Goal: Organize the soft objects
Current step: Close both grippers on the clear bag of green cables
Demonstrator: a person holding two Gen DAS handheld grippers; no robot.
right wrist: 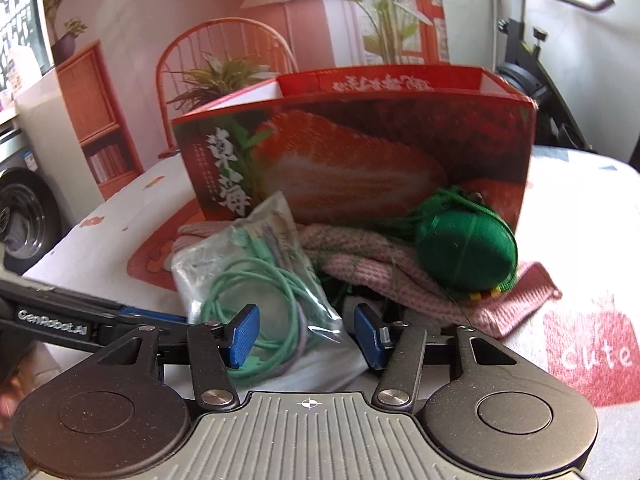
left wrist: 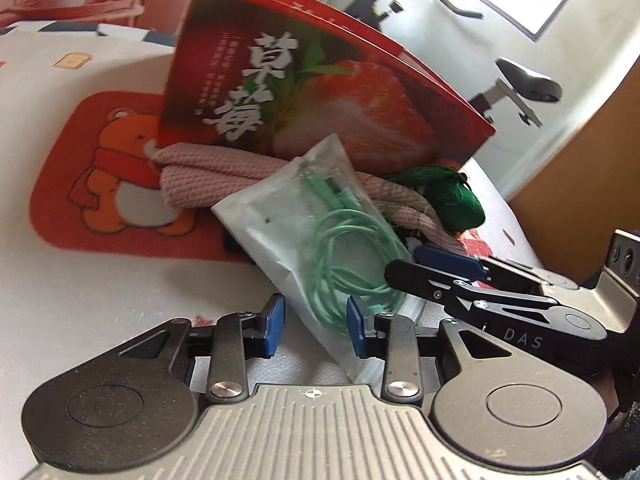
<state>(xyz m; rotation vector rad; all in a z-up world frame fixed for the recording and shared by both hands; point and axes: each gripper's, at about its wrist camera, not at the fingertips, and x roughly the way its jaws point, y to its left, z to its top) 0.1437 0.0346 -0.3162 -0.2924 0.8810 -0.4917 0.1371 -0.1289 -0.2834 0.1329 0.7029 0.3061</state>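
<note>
Both tongs open around the bagged cable, before the strawberry box.
Left tongs [left wrist: 314,326] and right tongs [right wrist: 306,334] straddle the bag [left wrist: 304,240]; its lower end is hidden. Pink knit [right wrist: 360,264] and green ball [right wrist: 466,250] lie against the box [right wrist: 360,152], knit partly covered.

My left gripper [left wrist: 316,330] has its blue pads apart, on both sides of the plastic bag [left wrist: 304,248] with green cable | bag leans on the pink knitted cloth [left wrist: 208,180] | green ball [left wrist: 456,200] beside the red strawberry box [left wrist: 320,92] | my right gripper [left wrist: 436,268] touches the bag edge
</note>
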